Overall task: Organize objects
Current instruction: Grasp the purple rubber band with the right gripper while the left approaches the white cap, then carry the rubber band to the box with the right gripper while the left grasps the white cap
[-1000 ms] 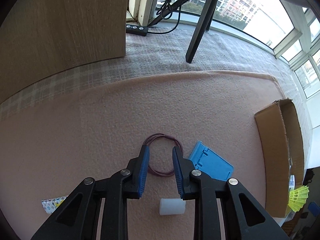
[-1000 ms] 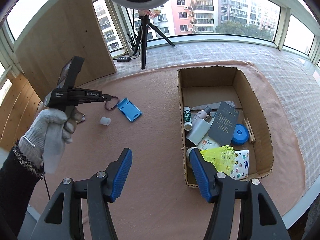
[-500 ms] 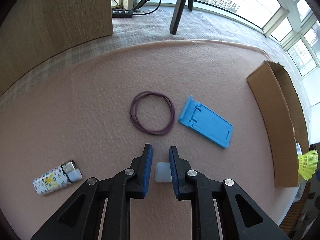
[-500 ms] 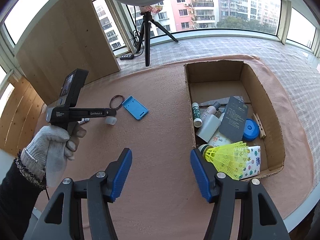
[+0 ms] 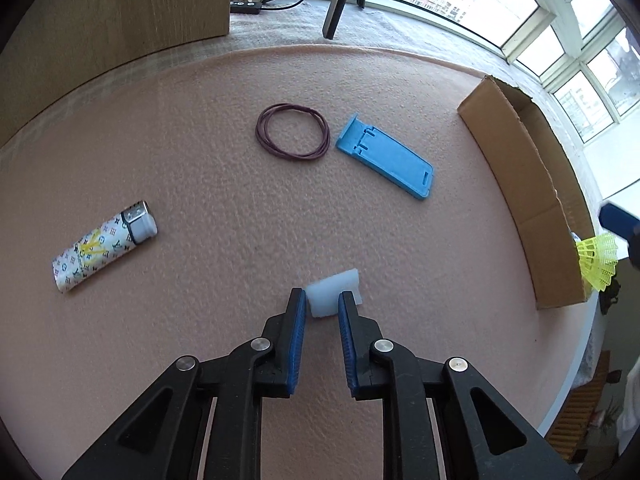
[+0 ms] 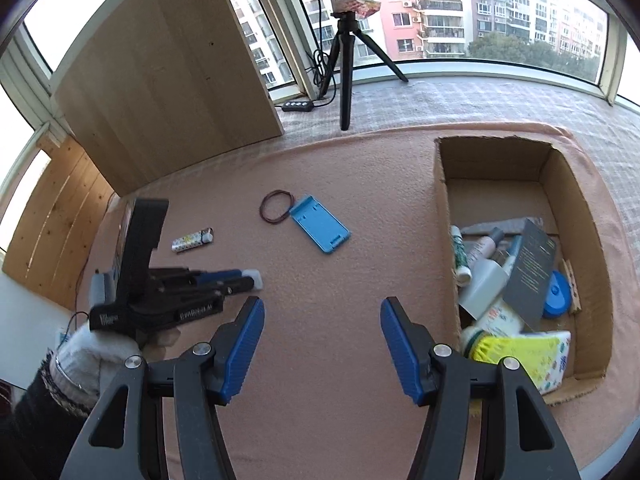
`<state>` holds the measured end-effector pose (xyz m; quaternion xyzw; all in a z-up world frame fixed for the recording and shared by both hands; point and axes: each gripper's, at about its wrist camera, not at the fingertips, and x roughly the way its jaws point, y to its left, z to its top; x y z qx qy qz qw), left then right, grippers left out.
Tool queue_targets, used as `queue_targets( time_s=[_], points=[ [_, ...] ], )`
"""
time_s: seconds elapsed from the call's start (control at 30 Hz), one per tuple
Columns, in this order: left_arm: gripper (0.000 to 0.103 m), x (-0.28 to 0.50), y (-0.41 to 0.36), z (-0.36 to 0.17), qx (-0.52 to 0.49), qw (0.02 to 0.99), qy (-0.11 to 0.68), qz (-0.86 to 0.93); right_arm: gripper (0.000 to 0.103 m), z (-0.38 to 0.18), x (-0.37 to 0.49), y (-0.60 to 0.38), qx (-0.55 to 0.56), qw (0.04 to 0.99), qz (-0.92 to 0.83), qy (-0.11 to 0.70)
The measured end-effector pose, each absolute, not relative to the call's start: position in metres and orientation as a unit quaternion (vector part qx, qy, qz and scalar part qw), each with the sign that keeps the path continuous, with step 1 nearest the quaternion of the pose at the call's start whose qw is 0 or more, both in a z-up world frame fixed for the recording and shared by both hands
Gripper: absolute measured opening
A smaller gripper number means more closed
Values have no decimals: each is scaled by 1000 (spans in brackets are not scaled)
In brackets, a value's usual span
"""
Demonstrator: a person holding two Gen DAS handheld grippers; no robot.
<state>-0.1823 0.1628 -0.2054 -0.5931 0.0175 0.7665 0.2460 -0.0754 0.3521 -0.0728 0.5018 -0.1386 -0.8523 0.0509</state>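
My left gripper (image 5: 322, 300) is shut on a small white plastic cap (image 5: 334, 293) and holds it over the pink mat; it also shows in the right wrist view (image 6: 248, 278) with the cap (image 6: 256, 279) at its tips. A patterned lighter (image 5: 105, 245), a ring of purple bands (image 5: 293, 131) and a blue phone stand (image 5: 386, 161) lie on the mat. My right gripper (image 6: 322, 316) is open and empty above the mat, left of the cardboard box (image 6: 444, 216).
The box holds bottles, a dark card, a blue disc, a tissue pack and a yellow shuttlecock (image 6: 498, 350). A wooden board (image 6: 168, 92) and a tripod (image 6: 346, 64) stand at the back. The mat's front edge is near.
My left gripper closed on the white cap and drew back and up with it, so the lighter came into view. The right gripper stayed open and shifted slightly left.
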Motion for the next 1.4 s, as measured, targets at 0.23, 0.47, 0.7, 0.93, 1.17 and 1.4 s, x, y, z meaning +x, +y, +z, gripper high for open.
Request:
queue_targets(
  time_s=[0.23,0.47,0.7,0.93,1.17,1.4],
  points=[
    [14,-164,148,-201,-593,239,4,769,56,-94,-153,338,517,73,-845,-113],
    [20,-159,147,-180,-572,249,-29,781,56,-130,-244,310,553,98,-821,-100],
    [21,-162,141,-182,-576,232,-55,782,52,-174,-283,273,605,96,-790,-20],
    [21,-164,127,-186,-576,229,-66,782,39,-187,-285,266,606,85,-790,18],
    [62,-166,148,-189,-565,236,-50,789,4,-189,-279,265,595,96,-798,11],
    [61,-171,170,-198,-560,229,-17,796,4,-180,-259,272,587,117,-801,-32]
  ],
)
